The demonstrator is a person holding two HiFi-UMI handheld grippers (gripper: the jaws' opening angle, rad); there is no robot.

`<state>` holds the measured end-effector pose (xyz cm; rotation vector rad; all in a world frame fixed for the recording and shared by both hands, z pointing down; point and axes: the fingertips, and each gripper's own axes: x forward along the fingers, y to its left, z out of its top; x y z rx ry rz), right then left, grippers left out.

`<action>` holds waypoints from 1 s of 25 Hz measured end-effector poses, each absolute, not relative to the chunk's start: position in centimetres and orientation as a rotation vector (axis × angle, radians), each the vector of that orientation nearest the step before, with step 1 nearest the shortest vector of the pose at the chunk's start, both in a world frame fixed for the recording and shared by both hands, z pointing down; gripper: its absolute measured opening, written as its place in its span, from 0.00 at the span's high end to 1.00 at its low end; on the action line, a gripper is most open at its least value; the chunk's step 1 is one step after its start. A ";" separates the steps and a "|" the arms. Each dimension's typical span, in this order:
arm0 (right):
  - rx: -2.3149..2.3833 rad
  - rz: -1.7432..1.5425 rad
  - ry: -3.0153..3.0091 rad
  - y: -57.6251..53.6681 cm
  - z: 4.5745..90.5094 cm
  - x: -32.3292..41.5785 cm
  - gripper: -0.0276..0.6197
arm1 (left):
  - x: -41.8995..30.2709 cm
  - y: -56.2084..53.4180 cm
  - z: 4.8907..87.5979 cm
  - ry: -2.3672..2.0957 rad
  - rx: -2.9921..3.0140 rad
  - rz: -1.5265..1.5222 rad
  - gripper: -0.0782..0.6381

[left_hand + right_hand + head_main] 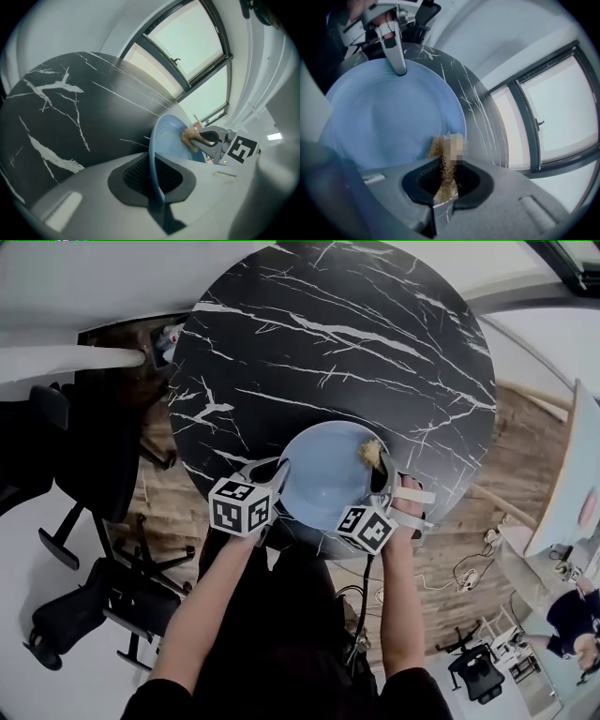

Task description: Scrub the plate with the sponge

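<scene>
A light blue plate [323,486] is tilted up over the near edge of the round black marble table [328,343]. My left gripper [278,474] is shut on the plate's left rim; in the left gripper view the rim [153,159] runs edge-on between the pads. My right gripper [382,476] is shut on a tan fibrous sponge [369,453], which rests against the plate's upper right face. In the right gripper view the sponge [446,161] sticks out between the pads against the plate [384,112], and the left gripper's finger [397,54] clamps the far rim.
Black office chairs [84,521] stand on the wooden floor at the left of the table. A white desk [562,484] and cables [469,568] lie to the right. A large window [187,42] is beyond the table.
</scene>
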<state>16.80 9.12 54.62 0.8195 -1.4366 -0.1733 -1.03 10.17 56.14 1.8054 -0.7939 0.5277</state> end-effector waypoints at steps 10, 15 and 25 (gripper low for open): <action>0.679 -0.115 -1.393 13.9 54.5 17.0 0.89 | -1.3 10.1 56.2 -0.825 1.793 0.514 0.87; 0.593 0.009 -1.426 17.0 54.8 16.0 0.89 | -1.3 10.1 56.2 -0.832 1.803 0.520 0.87; 0.504 0.145 -1.529 20.6 54.9 13.0 0.90 | -1.4 10.1 56.3 -0.840 1.782 0.505 0.87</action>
